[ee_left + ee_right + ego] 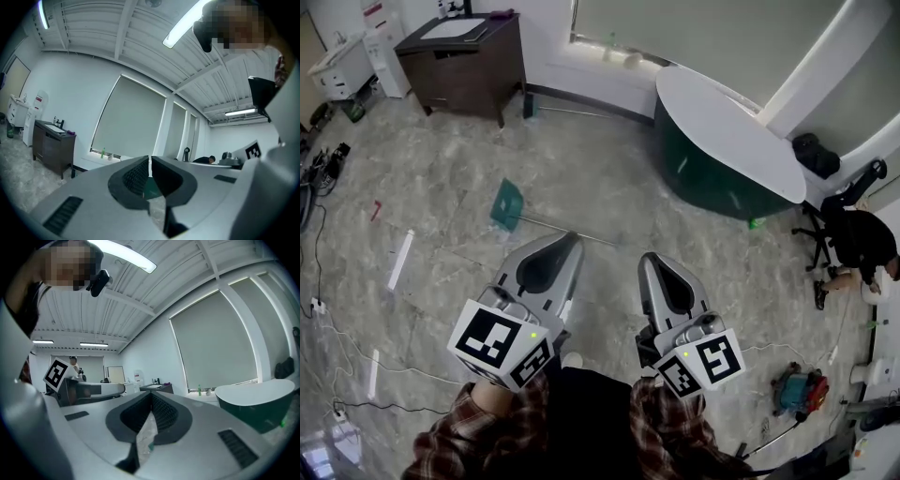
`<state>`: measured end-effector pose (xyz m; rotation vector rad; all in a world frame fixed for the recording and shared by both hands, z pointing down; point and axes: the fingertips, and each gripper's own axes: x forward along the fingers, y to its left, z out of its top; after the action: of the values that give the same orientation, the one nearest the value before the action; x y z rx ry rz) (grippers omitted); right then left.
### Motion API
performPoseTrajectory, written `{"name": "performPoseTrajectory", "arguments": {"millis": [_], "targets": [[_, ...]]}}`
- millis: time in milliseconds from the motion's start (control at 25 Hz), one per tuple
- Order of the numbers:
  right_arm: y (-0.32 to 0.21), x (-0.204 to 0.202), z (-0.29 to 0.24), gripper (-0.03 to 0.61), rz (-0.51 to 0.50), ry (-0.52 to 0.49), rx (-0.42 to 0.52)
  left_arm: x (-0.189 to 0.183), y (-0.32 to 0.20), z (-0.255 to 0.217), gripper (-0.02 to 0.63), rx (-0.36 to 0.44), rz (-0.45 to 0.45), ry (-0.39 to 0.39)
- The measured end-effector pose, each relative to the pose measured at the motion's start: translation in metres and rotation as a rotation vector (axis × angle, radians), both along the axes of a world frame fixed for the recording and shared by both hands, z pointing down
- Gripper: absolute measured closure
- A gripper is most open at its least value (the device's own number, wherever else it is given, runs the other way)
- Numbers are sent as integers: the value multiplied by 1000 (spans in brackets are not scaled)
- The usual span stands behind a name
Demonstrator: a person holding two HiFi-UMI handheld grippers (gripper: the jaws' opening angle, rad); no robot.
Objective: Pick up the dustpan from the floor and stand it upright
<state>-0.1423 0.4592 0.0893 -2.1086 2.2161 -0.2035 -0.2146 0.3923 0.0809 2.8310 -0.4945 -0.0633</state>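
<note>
The dustpan (507, 204) lies flat on the marble floor in the head view, a teal pan with a thin metal handle (546, 224) running right toward the grippers. My left gripper (572, 240) is held level above the floor, and its tip overlaps the handle's far end in the picture; its jaws are shut and empty (149, 161). My right gripper (648, 259) is level beside it, to the right of the handle, with its jaws also shut on nothing (151, 395). Neither gripper touches the dustpan.
A dark wooden cabinet (464, 61) stands at the back left. A round white-topped table with a green base (727, 131) is at the back right, with an office chair (834, 216) and a seated person (862, 246) beyond. Cables (319, 169) and a white tube (400, 260) lie at left.
</note>
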Motion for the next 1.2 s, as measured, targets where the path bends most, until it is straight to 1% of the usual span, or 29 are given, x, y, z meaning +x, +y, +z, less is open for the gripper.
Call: {"name": "performPoseTrajectory", "arguments": {"millis": [240, 360, 520, 640, 800, 1040, 1200], "targets": [[-95, 25, -10, 566, 15, 11, 17, 27, -93, -10, 584, 19, 20, 9], [-147, 31, -18, 566, 27, 17, 32, 34, -144, -18, 583, 35, 36, 12], [-199, 40, -22, 566, 49, 16, 35, 46, -193, -22, 583, 43, 64, 7], [-223, 48, -18, 566, 61, 9, 16, 56, -218, -17, 584, 32, 81, -10], [-246, 63, -7, 566, 87, -10, -32, 71, -243, -3, 583, -8, 103, -38], [-282, 115, 9, 566, 105, -29, -68, 116, -285, 13, 584, -42, 96, -54], [-304, 152, 8, 566, 101, -27, -62, 152, -307, 13, 583, -44, 90, -50]]}}
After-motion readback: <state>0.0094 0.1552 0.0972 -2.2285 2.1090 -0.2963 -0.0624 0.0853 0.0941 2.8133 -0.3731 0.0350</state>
